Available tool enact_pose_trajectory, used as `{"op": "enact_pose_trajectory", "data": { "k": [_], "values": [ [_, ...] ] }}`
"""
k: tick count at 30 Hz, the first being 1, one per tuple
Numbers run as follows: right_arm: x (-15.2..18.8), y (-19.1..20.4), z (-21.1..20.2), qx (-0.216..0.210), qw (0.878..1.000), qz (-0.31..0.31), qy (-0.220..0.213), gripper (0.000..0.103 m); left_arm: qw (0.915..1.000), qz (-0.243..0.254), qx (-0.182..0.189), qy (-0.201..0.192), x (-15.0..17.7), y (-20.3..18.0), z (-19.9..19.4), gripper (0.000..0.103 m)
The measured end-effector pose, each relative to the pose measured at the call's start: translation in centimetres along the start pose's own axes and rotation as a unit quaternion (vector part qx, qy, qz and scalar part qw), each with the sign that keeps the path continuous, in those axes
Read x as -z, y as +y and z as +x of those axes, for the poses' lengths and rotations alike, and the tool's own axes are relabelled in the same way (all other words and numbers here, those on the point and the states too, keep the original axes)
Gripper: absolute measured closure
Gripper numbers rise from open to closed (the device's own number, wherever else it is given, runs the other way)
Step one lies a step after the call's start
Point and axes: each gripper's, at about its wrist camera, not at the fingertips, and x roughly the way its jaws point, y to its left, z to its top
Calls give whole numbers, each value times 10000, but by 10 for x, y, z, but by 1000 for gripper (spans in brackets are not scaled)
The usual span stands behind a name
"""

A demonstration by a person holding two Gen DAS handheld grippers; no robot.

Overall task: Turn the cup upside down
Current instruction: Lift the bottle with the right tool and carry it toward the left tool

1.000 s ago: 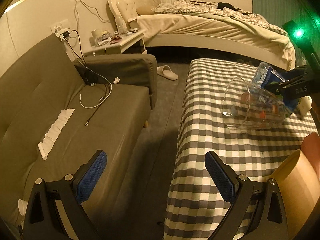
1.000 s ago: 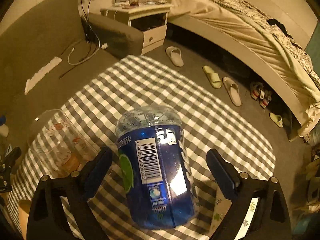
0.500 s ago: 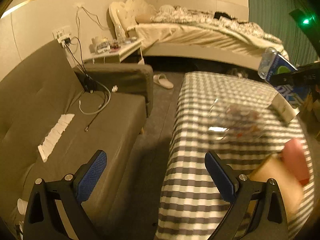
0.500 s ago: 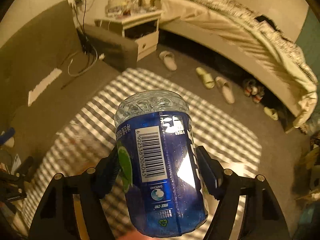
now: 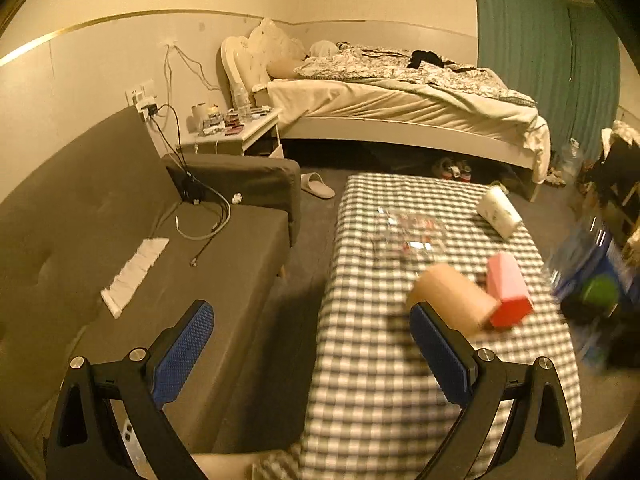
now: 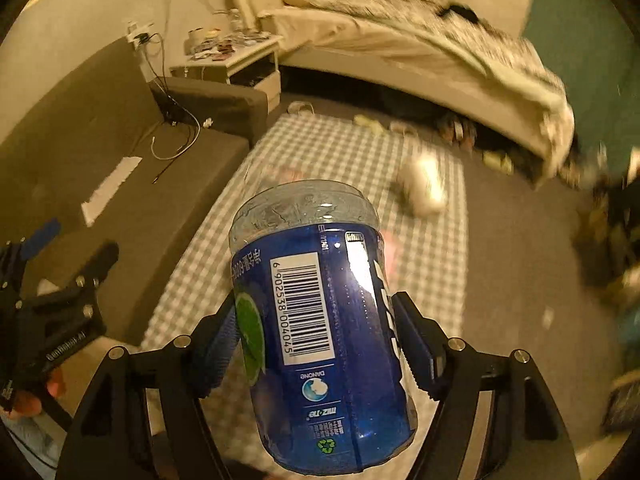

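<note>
Right gripper (image 6: 316, 344) is clamped across the middle of a blue-labelled plastic cup (image 6: 320, 320), pads pressing the label on both sides; label print reads upside down and the clear rounded end points away from the camera, over the checked tablecloth (image 6: 320, 152). In the left wrist view the same cup (image 5: 592, 268) shows only as a blur off the right edge of the table. Left gripper (image 5: 312, 348) holds nothing, jaws spread wide, hovering at the near table edge beside the sofa (image 5: 120, 240). On the cloth: a clear glass cup (image 5: 412, 232) lying low and blurred, a cardboard tube (image 5: 452, 300), a pink box (image 5: 508, 292), a white roll (image 5: 500, 212). Judgement: the held cup looks thin-walled, light and glossy, so likely to dent under hard squeeze and to slip on the film label; mid-body grip on the label band, as now, seems the stiffest place. Flip appears under way, cup not yet set down
</note>
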Motion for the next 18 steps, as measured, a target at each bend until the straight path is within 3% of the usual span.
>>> {"op": "enact_pose_trajectory", "data": {
  "k": [3,8,18],
  "values": [
    [42,9,12,163,9992,344,154,30,10000,-40,10,-13,21,8,-12,2],
    [81,8,47,279,9947,943,284,30,9990,-429,83,16,45,19,-13,2],
    [109,7,99,412,9874,1421,560,30,9988,-444,52,218,60,22,9,2]
  ]
}}
